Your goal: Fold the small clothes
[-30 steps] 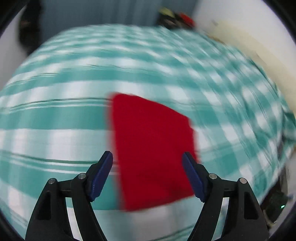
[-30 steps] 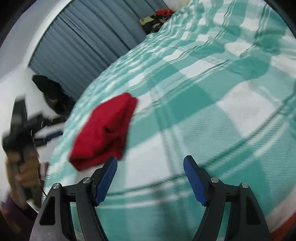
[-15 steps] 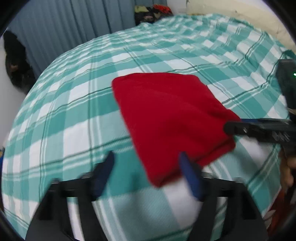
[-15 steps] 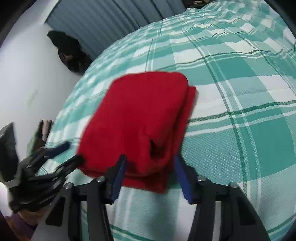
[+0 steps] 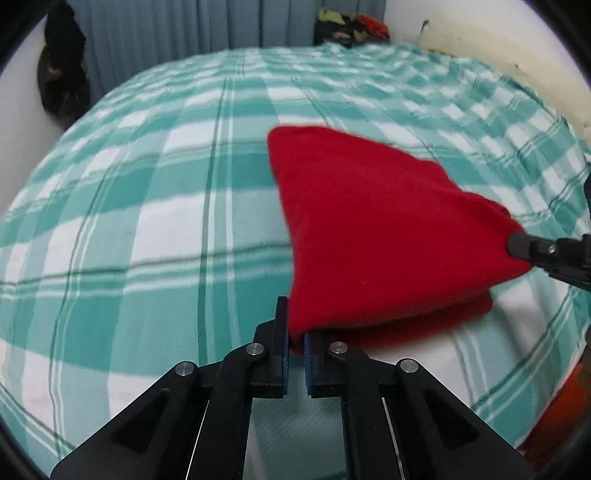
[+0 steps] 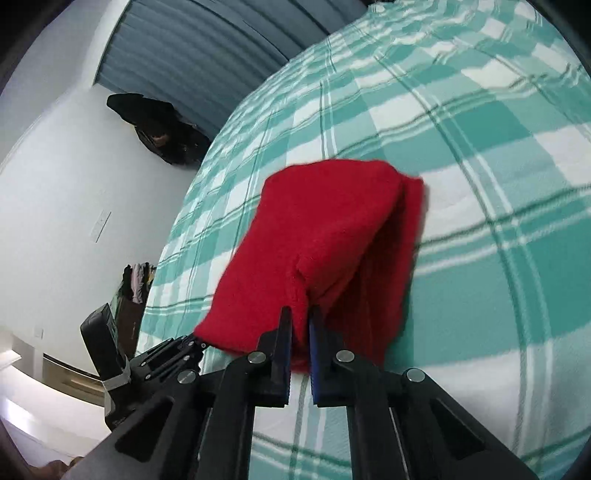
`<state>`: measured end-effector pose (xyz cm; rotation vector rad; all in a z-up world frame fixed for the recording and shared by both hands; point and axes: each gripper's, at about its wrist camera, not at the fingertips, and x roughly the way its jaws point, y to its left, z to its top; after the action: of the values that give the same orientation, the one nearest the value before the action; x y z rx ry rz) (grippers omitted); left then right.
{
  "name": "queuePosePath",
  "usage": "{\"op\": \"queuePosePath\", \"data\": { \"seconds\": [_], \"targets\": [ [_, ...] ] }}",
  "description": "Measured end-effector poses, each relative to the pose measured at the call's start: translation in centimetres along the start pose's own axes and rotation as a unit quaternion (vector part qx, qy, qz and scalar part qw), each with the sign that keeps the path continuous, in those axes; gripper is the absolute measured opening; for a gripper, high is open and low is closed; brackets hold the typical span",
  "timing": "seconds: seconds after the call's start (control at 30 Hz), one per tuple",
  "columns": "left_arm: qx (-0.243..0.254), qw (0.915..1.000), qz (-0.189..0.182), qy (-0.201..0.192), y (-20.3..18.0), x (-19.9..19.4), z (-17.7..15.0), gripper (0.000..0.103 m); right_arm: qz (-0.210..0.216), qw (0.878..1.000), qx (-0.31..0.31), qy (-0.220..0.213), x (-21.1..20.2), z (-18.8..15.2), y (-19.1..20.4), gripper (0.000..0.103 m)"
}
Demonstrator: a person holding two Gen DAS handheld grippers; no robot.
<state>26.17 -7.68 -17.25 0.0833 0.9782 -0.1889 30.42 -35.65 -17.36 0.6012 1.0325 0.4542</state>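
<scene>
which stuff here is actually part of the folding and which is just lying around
Part of the job:
red cloth, partly lifted
left gripper, shut on its near corner
right gripper, shut on another corner
checked bedspread under it

Lying about:
pile of clothes at the far end of the bed
dark garment hanging on the wall
curtain

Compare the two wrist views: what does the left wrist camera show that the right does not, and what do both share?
Left only: a cream headboard and piled clothes beyond the bed. Right only: a white wall with a switch plate. Both: the red cloth on the checked bedspread, pinched by the left claw and right claw.
</scene>
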Motion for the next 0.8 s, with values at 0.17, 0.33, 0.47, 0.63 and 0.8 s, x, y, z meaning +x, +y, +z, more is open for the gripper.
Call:
{"op": "queuePosePath", "data": {
  "seconds": [0.17, 0.33, 0.47, 0.63, 0.8],
  "targets": [
    [0.088, 0.9944, 0.056, 0.021, -2.1, 0.7, -1.4, 0.037, -0.053, 0.996, 0.009, 0.064, 4.8, -2.4, -2.7, 0.014],
    [0.017, 0.9988, 0.039, -0.025, 2.0, -4.8, -0.7, 0.063, -0.081, 0.996, -0.045, 0.002, -0.9, -0.4, -1.1, 0.032],
    [-0.045, 0.9971, -0.006, -0.061, 2.5, -4.9, 2.1, 0.060, -0.078, 0.990, -0.108, -0.036, -1.4, 3.4, 1.5, 0.032],
    [0.002, 0.9996, -0.025, -0.017, -2.1, 1.3, 2.5, 0.054, -0.066, 0.988, -0.131, -0.036, 5.1, 6.9, 0.6, 0.032],
    [0.034, 0.9993, 0.001, 0.013, -3.3, 2.4, 0.3, 0.058, -0.119, 0.989, -0.085, 0.009, 6.9, 6.8, -4.4, 0.020]
  ]
}}
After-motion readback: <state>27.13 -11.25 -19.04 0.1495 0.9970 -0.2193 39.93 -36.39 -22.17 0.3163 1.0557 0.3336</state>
